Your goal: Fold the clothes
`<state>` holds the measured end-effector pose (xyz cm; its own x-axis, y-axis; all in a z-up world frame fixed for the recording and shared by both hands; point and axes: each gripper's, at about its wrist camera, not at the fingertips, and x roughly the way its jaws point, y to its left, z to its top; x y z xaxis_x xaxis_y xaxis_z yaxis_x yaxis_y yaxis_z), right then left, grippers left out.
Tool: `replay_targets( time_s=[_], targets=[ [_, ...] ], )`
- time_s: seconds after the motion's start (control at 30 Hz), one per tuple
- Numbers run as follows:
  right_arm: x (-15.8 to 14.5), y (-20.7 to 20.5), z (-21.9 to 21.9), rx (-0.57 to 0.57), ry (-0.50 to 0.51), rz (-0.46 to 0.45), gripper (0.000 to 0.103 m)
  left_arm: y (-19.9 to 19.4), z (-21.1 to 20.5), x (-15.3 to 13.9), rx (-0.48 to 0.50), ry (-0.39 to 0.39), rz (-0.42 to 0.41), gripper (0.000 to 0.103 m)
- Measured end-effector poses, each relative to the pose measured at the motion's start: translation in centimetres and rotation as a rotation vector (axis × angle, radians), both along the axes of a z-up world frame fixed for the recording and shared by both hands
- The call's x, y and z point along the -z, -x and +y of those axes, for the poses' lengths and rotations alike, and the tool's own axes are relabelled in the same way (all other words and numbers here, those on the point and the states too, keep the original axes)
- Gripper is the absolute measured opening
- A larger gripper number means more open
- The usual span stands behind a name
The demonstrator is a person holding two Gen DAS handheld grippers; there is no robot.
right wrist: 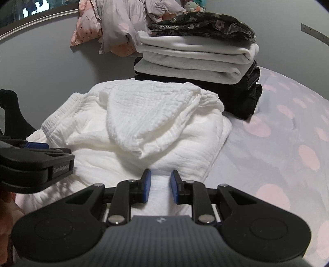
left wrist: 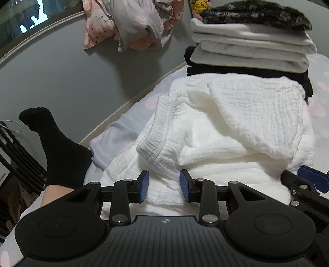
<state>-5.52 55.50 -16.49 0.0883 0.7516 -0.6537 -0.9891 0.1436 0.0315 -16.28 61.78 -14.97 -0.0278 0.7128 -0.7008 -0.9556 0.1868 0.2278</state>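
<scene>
Jaws of the left gripper [left wrist: 164, 185] stood moderately apart, blue pads over the near edge of the white crinkled muslin garment [left wrist: 226, 127], with nothing between them. Jaws of the right gripper [right wrist: 160, 188] stood narrower, a raised ridge of the same white cloth lying in the gap; whether the pads pressed it could not be told.

Item: white crinkled muslin garment, partly folded, ribbed elastic waistband [left wrist: 152, 147] toward the left, one flap doubled over its top. It lay on the bed, directly ahead of both grippers.

Item: grey bedsheet with pink dots [right wrist: 287, 147], bare to the right of the garment.

Item: stack of folded clothes [right wrist: 197, 61], just behind the garment, touching its far edge; black pieces at the bottom, pale grey and white in the middle, a dark floral piece on top.

Item: crumpled pink and grey bedding [left wrist: 131, 24], against the grey wall [left wrist: 61, 71] at the far left.

Item: foot in a black sock [left wrist: 61, 147], at the left edge of the bed, beside a dark slatted chair [left wrist: 18, 156].

Item: yellow plush toy [left wrist: 200, 5], behind the stack, partly hidden.
</scene>
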Motion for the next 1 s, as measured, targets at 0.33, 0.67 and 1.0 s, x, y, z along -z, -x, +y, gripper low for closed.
replay_targets(
  time_s=[0.33,0.67,1.0],
  targets=[
    [-2.3,0.5,-3.4,0.035,-0.093,-0.002,0.030,1.1,-3.0,-2.1,-0.063,-0.084,-0.105,0.045],
    [-4.1,0.7,-7.6,0.060,-0.153,-0.062,0.031,1.4,-7.8,-3.4,-0.052,-0.168,-0.114,0.045],
    [-6.4,-0.1,-12.8,0.127,-0.202,-0.005,0.031,2.9,-13.6,-5.7,-0.044,-0.229,-0.218,0.054]
  ],
)
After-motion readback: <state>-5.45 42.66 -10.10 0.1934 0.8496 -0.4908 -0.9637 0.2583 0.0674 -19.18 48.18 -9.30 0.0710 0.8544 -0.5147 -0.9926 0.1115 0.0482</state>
